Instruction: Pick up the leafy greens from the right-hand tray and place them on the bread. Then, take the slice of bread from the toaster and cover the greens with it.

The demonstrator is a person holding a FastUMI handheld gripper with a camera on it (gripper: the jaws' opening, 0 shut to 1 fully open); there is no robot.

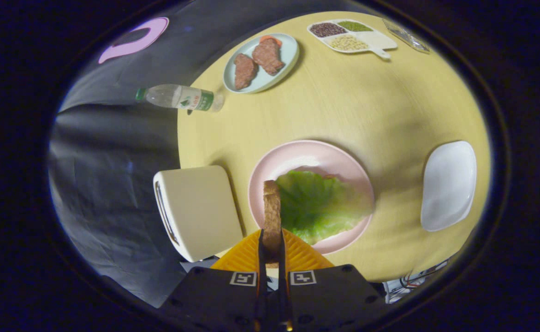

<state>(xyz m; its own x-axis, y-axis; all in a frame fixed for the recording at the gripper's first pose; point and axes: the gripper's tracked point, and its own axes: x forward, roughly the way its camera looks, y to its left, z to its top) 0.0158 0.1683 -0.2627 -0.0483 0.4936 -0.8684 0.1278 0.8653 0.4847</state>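
Holding the bread slice (272, 216) on edge between both fingers, the hand-held gripper (272, 249) sits at lower centre. The lettuce (318, 207) lies just ahead and right, on the pink plate (293, 154); the slice's long axis points away.

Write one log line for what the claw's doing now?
claw shut on bread slice | over lettuce on pink plate | toaster beside
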